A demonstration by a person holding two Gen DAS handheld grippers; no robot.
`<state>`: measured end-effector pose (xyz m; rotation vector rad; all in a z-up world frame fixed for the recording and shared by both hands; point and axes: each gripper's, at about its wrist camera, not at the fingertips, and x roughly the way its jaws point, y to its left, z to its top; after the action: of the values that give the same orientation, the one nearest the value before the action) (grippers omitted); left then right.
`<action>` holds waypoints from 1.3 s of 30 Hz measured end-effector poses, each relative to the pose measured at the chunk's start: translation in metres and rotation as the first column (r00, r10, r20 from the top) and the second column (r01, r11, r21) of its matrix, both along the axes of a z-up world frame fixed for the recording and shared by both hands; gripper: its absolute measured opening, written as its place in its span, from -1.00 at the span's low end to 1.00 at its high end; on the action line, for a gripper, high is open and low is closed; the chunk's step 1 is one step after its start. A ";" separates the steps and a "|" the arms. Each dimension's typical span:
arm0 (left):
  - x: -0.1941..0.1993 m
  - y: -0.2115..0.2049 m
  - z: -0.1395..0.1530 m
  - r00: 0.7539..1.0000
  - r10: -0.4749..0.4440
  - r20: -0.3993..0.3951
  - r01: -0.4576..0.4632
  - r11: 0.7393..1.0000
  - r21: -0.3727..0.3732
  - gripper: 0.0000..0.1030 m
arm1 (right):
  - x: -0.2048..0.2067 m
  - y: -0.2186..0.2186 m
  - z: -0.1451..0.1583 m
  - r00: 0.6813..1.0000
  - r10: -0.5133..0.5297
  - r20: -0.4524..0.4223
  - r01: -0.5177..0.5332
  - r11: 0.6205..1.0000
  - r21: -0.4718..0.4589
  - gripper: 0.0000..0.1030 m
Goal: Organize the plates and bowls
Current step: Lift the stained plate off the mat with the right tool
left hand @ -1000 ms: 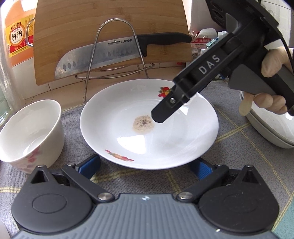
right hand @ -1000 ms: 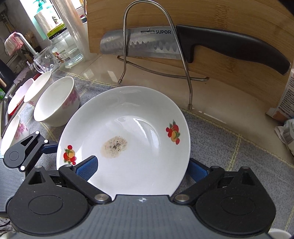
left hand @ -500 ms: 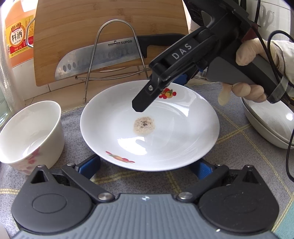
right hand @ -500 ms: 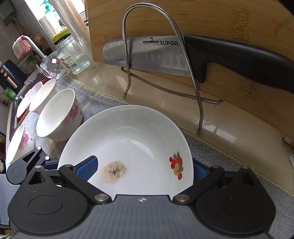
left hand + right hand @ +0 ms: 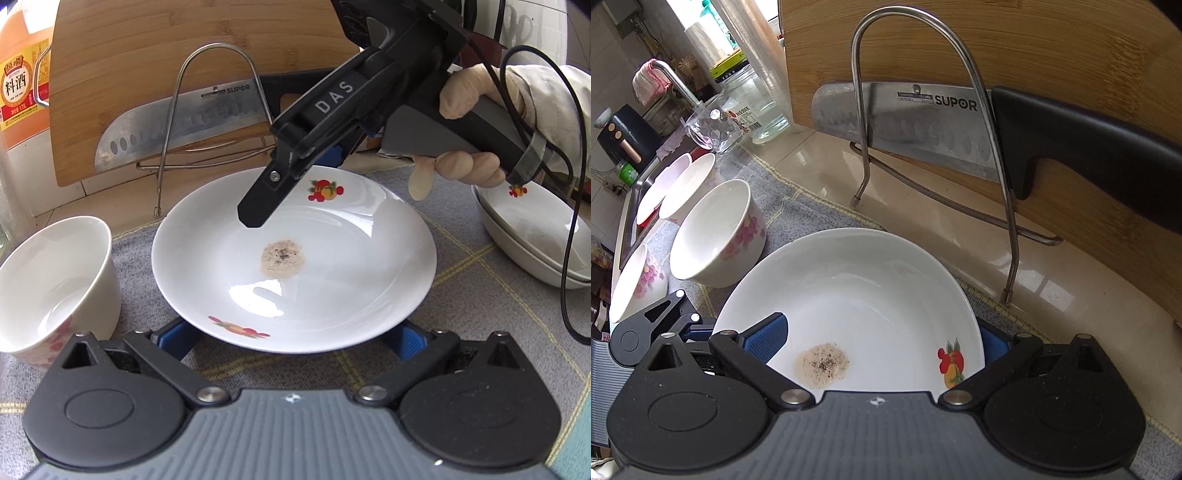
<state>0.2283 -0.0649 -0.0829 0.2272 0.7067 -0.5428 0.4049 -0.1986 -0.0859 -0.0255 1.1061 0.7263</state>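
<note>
Left wrist view: the left hand-held gripper (image 5: 291,334) is released, its fingers straddling the plate (image 5: 332,258) at 6 o'clock; a bowl (image 5: 55,280) sits at 9.

Right wrist view: the right hand-held gripper (image 5: 882,343) spreads wide around the plate (image 5: 864,295).

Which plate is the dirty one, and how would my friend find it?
Look below the wooden cutting board with the big knife. On the grey cloth lies a white plate beside a flowered bowl. It has a brown speckled smear in its middle.
</note>
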 end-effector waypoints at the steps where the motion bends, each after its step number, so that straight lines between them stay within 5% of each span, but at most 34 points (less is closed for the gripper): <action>1: 0.000 0.000 0.000 1.000 -0.004 0.003 0.004 1.000 0.002 1.00 | 0.001 0.001 0.000 1.000 0.003 -0.003 -0.003 1.000 0.005 1.00; 39: -0.015 0.000 0.017 0.998 -0.057 0.007 0.057 0.998 0.031 0.97 | -0.025 -0.002 0.014 0.999 0.004 -0.043 -0.004 1.000 0.015 1.00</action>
<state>0.2131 -0.0646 -0.0656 0.2789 0.7027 -0.5850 0.3799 -0.2004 -0.0722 0.0011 1.1421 0.7417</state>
